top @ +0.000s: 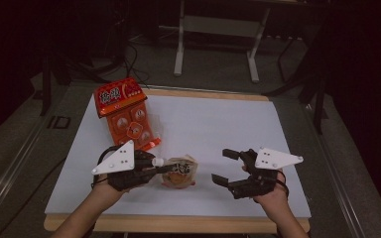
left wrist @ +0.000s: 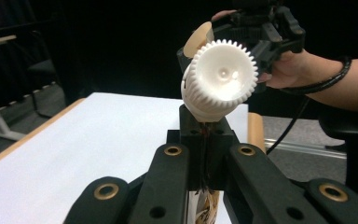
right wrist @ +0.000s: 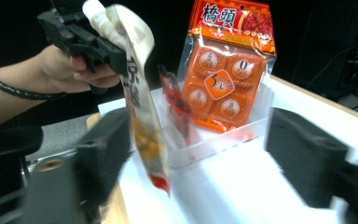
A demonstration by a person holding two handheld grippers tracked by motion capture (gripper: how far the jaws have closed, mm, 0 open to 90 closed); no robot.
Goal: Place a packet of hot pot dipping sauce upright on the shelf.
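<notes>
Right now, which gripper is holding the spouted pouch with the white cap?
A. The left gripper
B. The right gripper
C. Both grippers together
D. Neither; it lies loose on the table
A. The left gripper is clamped on the pouch just below its white cap, while the right gripper stands apart from it with its jaws open and nothing between them.
</notes>
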